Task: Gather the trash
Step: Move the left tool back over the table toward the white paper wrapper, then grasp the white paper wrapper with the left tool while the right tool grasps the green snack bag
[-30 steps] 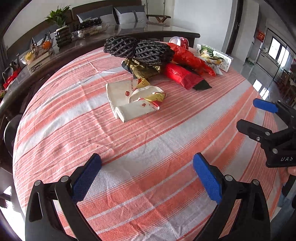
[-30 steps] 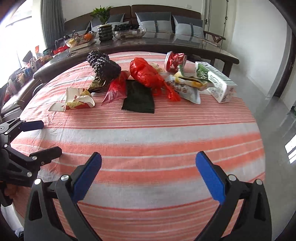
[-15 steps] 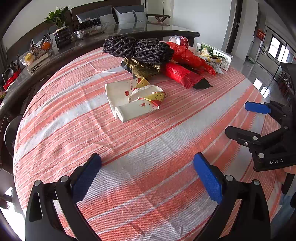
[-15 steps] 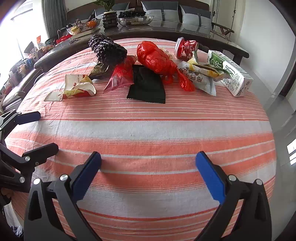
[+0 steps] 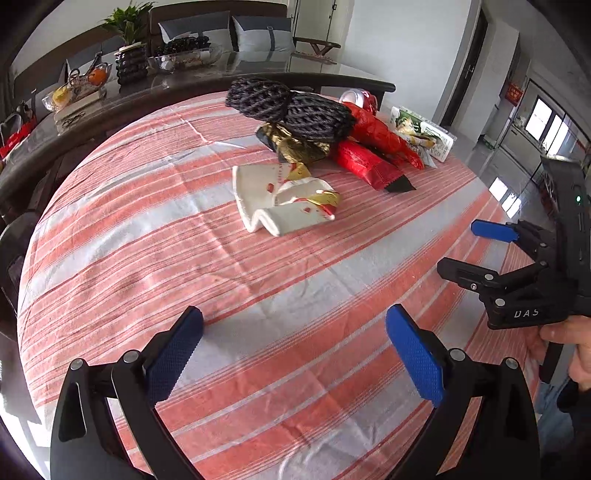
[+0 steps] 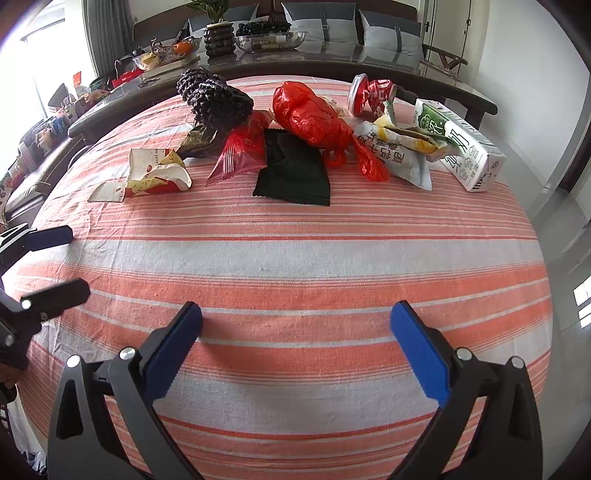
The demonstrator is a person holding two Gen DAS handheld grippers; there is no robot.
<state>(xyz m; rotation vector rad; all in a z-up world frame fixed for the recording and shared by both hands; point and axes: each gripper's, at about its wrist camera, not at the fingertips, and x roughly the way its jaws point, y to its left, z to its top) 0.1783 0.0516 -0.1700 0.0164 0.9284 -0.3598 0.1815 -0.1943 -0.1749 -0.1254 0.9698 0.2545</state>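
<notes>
A row of trash lies across the far part of a striped table (image 6: 295, 258): a crumpled white paper wrapper (image 6: 157, 175) (image 5: 288, 201), black foam netting (image 6: 216, 98) (image 5: 291, 105), a red foil packet (image 6: 243, 151), a black pouch (image 6: 295, 170), a red plastic bag (image 6: 314, 114), a red can (image 6: 371, 94), a snack bag (image 6: 399, 151) and a milk carton (image 6: 458, 144). My left gripper (image 5: 295, 354) is open and empty over the near cloth. My right gripper (image 6: 295, 352) is open and empty, well short of the trash.
A dark glass table (image 6: 332, 55) stands behind with a plant pot (image 6: 219, 37), a fruit bowl (image 6: 269, 37) and clutter. A sofa with grey cushions (image 6: 354, 26) lines the back wall. The table's right edge drops to a shiny floor (image 6: 565, 206).
Both grippers have moved forward over the table toward the trash, which now looks closer. The right gripper has come further into the left wrist view. Both stay open.
</notes>
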